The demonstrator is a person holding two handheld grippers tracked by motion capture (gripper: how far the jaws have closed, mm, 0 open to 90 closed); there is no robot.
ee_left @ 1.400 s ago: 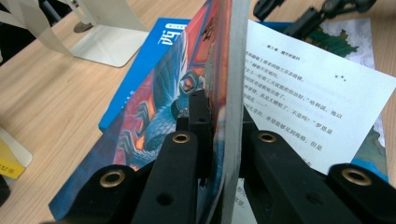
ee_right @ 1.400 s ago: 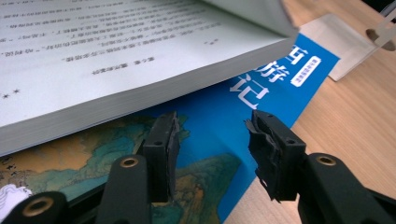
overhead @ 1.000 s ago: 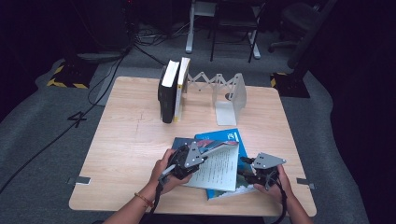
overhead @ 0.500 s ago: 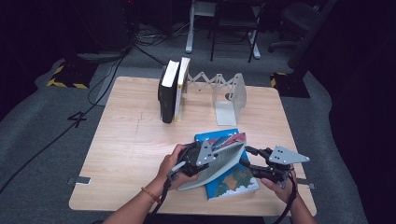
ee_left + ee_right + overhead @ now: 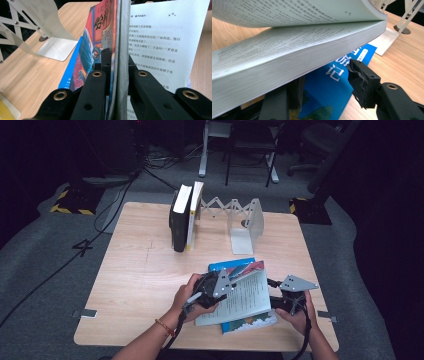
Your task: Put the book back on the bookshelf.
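L gripper [image 5: 227, 282] clamps front cover of open paperback [image 5: 245, 297] above blue book [image 5: 250, 322], near-right on table [image 5: 135, 285]; R gripper [image 5: 277, 300] jaws part-open beside pages, gripping nothing.

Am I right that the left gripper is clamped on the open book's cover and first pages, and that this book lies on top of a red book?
Not quite. The left gripper is clamped on the open book, as the left gripper view shows, but the book beneath is blue, not red. The right gripper view shows its blue cover under the pages.
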